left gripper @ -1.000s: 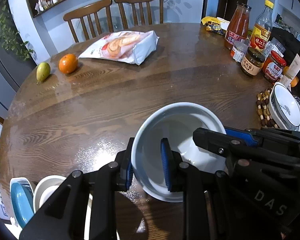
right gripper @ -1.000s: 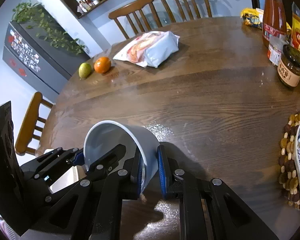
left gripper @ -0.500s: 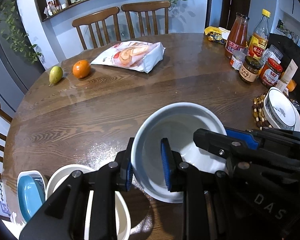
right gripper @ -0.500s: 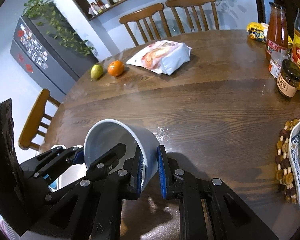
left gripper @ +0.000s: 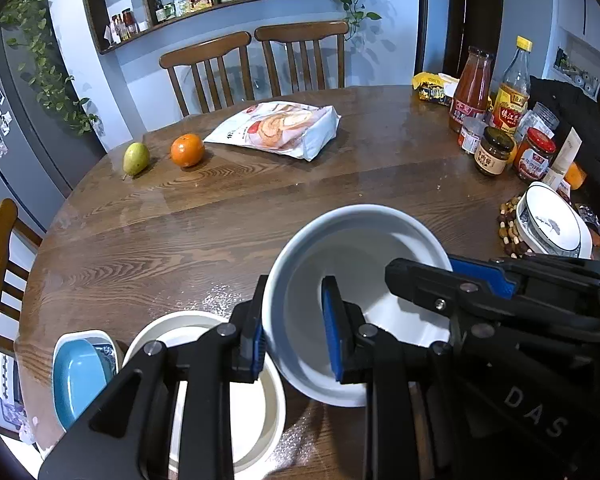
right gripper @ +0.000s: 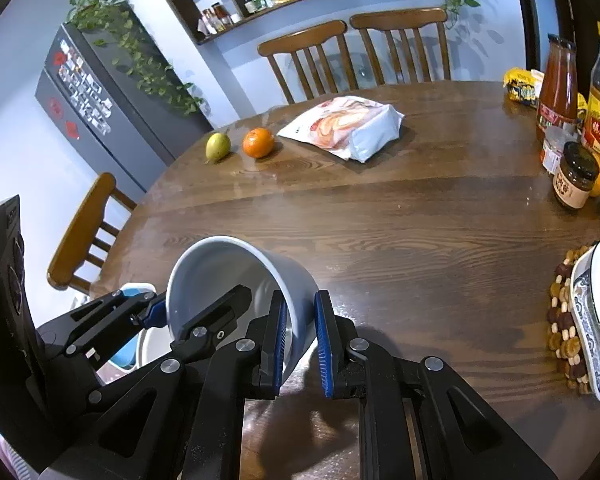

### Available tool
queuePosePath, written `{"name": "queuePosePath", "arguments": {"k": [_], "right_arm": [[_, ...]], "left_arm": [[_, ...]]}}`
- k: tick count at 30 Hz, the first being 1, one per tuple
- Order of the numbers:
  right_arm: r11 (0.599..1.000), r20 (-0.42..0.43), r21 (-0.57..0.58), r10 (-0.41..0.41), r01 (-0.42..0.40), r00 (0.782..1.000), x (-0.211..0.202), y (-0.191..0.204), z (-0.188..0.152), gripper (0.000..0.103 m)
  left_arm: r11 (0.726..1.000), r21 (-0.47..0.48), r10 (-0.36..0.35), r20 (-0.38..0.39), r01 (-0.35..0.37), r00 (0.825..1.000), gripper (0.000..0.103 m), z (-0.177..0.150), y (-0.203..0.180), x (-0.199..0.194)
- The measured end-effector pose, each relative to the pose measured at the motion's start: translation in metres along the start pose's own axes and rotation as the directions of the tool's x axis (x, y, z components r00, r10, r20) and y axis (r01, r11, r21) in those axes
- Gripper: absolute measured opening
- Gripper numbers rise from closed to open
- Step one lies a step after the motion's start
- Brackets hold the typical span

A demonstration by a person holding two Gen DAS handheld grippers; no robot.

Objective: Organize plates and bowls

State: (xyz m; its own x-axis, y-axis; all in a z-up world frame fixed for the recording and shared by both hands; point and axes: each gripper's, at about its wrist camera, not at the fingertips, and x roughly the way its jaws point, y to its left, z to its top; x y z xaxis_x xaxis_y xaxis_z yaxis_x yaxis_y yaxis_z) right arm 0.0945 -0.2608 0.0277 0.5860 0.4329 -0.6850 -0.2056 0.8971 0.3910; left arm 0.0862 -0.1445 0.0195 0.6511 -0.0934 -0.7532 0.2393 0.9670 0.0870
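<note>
The deep white bowl is held at lower centre of the left wrist view, gripped from two sides at once. Its near wall is pinched by the left gripper, one blue pad outside the rim and one inside. In the right wrist view the same bowl is seen at lower left, tilted with its mouth turned to the left, and its right wall is clamped between the blue pads of the right gripper. Nothing is seen inside the bowl; its interior shows plain white.

At the lower left of the left wrist view a second white bowl is seen on the wooden table, partly hidden behind the left gripper's frame, its visible inside bare. Just left of it, at the table's edge, a blue dish is nested inside a white patterned dish.

At the right edge of the same view a white plate with a dark rim is stacked on a patterned plate, and that stack is set on a beaded mat.

Further up the frame, a snack bag is laid near the table's centre, with an orange and a pear to its left. At upper right, sauce bottles and jars are clustered together, their lids on
</note>
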Motion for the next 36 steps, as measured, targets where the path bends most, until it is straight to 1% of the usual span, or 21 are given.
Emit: {"name": "queuePosePath", "arguments": {"k": [17, 36], "right_arm": [[0.999, 0.036, -0.005, -0.037, 0.038, 0.999, -0.019, 0.024, -0.009, 0.017], [0.999, 0.051, -0.015, -0.049, 0.05, 0.997, -0.023, 0.05, -0.012, 0.017]], "left_arm": [[0.999, 0.008, -0.032, 0.042, 0.031, 0.999, 0.022, -0.009, 0.011, -0.023], [0.999, 0.004, -0.042, 0.063, 0.042, 0.997, 0.022, -0.015, 0.031, -0.039]]}}
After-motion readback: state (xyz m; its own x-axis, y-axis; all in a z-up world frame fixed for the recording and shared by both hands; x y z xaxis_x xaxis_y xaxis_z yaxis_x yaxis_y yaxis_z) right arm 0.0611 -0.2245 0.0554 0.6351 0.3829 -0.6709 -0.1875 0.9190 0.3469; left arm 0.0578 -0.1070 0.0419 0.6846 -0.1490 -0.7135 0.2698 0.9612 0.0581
